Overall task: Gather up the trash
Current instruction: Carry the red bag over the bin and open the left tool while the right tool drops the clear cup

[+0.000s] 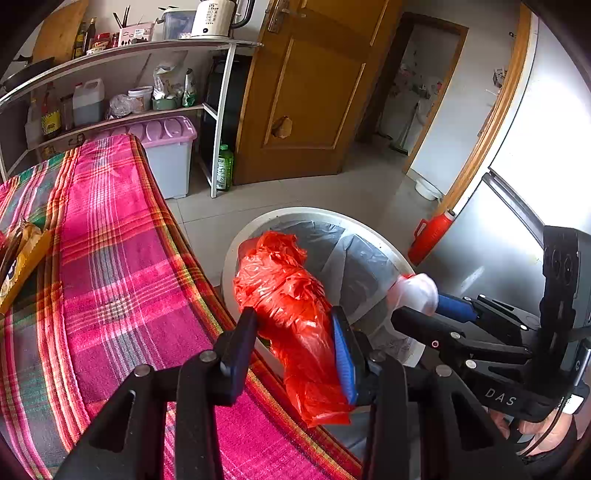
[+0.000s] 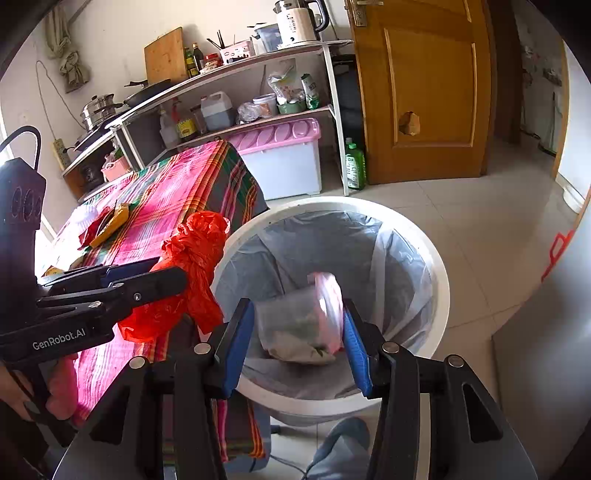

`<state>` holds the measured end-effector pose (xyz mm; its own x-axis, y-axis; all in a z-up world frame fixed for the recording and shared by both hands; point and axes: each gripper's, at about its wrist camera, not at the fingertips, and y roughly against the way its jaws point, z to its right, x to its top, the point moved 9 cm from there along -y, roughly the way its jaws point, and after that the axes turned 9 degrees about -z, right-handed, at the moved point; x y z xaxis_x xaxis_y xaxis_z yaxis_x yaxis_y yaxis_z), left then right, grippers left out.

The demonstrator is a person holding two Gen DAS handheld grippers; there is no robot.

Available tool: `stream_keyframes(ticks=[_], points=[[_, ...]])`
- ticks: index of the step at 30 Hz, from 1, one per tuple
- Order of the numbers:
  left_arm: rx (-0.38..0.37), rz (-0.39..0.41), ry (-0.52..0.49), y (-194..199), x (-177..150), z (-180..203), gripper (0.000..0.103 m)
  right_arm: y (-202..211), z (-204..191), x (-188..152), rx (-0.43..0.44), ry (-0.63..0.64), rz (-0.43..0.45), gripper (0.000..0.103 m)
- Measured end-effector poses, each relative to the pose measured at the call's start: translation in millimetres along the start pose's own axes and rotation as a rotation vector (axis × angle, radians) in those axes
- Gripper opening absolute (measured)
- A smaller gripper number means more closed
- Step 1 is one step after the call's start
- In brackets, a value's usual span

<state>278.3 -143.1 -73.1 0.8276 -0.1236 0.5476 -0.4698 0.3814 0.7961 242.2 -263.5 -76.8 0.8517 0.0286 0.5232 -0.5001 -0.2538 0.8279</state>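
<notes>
left gripper point(image 1: 295, 339) – jaws grasping one red bag point(image 1: 288, 295) | right gripper point(image 2: 299, 332) – jaws grasping one pale bag point(image 2: 306, 321) | one bin point(image 2: 439, 280)

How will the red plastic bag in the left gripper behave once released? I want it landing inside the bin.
The red plastic bag looks thin, crumpled and floppy, so it probably falls slowly and may drift. It hangs near the bin rim beside the table, so it could snag there.

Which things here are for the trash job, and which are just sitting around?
For the job:
red plastic bag in the left gripper
pale bag in the right gripper
lined bin

Just around:
kettle
pink-lidded box
green bottle
</notes>
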Motion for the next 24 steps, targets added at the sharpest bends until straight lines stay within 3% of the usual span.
stream_keyframes(ticks=[9,24], points=[[-0.008,0.013,0.009,5,0,0,0.044,3,4,1,-0.007,-0.013,0.010,0.052],[0.020,0.128,0.028,57,-5,-12,0.044,37,-22,4,0.003,0.026,0.074,0.052]])
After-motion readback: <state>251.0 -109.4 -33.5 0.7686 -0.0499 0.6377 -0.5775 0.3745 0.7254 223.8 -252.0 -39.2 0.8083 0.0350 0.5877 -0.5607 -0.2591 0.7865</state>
